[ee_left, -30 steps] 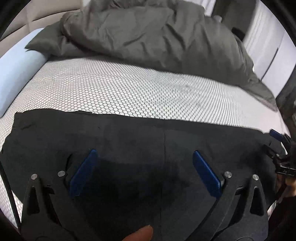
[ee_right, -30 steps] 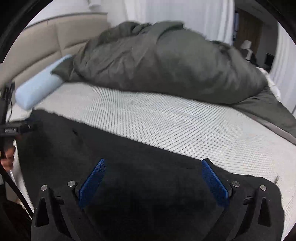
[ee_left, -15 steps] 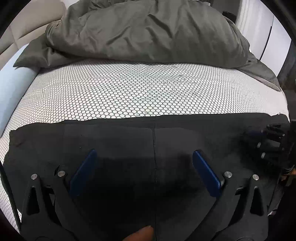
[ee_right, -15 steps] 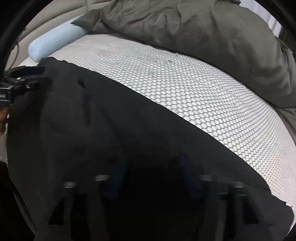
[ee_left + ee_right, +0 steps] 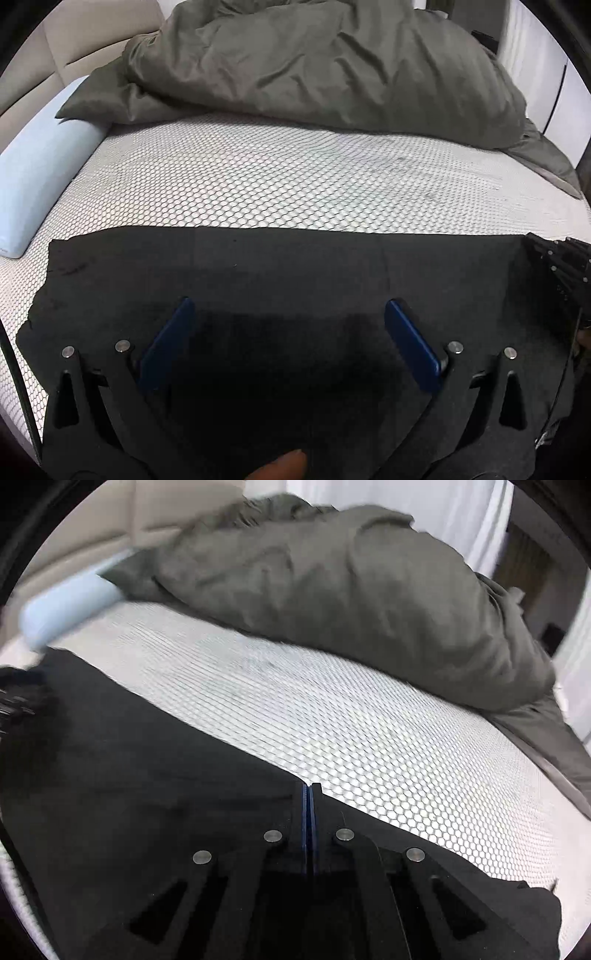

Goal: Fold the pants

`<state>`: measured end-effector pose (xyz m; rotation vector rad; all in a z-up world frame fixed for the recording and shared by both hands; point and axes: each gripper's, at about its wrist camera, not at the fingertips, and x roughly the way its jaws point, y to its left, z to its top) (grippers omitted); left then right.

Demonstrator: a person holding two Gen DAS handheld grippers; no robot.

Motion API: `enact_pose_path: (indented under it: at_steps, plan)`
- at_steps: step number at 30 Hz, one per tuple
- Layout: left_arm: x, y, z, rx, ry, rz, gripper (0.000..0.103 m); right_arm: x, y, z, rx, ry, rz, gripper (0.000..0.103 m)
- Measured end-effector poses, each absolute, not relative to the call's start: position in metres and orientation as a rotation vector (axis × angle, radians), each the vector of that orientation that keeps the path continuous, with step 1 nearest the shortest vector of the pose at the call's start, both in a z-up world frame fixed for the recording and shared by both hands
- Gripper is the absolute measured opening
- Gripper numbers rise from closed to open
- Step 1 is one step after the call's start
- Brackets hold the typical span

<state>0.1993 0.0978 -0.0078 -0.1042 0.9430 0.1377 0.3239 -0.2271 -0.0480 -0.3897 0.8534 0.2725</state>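
Observation:
Black pants (image 5: 295,269) lie spread flat across the near part of the bed, their far edge running straight from left to right. My left gripper (image 5: 288,302) hovers open above the middle of them, blue pads wide apart with only flat cloth below. A fingertip of the person shows at the bottom edge. My right gripper (image 5: 307,787) is shut, its tips pressed together right on the far edge of the pants (image 5: 147,775), pinching the cloth there. In the left wrist view the right gripper (image 5: 554,258) sits at the pants' right corner.
The bed has a white honeycomb-patterned sheet (image 5: 277,177) beyond the pants. A crumpled grey duvet (image 5: 314,66) is heaped at the back. A pale blue bolster pillow (image 5: 40,173) lies along the left side by a beige headboard (image 5: 74,40).
My right gripper has gone from wide open to shut at the pants' far edge while dropping toward the cloth. The left gripper has stayed open over the pants.

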Motion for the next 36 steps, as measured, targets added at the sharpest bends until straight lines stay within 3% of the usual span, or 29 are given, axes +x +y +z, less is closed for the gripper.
enact_pose_path:
  at_steps: [3,4,6,7,8,14,19,22,30,36]
  plan:
    - [0.201,0.101,-0.013,-0.09,0.96,0.155,0.102,0.325,-0.223,-0.054,-0.413,0.846,0.229,0.007]
    - [0.201,0.101,-0.015,-0.086,0.966,0.159,0.102,0.325,-0.222,-0.053,-0.406,0.848,0.24,0.016]
    - [0.2,0.102,-0.017,-0.086,0.979,0.163,0.102,0.323,-0.226,-0.046,-0.357,0.841,0.291,0.045]
    - [0.199,0.105,-0.017,-0.095,0.98,0.167,0.102,0.32,-0.228,-0.042,-0.337,0.832,0.301,0.07]
    - [0.197,0.109,-0.015,-0.109,0.974,0.172,0.102,0.316,-0.232,-0.035,-0.316,0.802,0.301,0.083]
    - [0.179,0.159,-0.008,-0.247,0.936,0.233,0.102,0.301,-0.245,-0.013,-0.215,0.755,0.359,0.088]
    - [0.182,0.174,-0.032,-0.212,1.035,0.308,0.102,0.292,-0.263,-0.002,-0.205,0.797,0.3,0.09]
    - [0.186,0.172,-0.044,-0.119,1.061,0.338,0.103,0.286,-0.302,0.011,-0.178,0.806,0.178,0.09]
    - [0.187,0.181,-0.044,-0.187,1.089,0.31,0.102,0.281,-0.434,0.016,-0.181,0.909,-0.15,0.09]
    - [0.193,0.158,-0.046,-0.114,1.101,0.286,0.103,0.297,-0.513,0.014,0.169,0.958,-0.102,0.09]
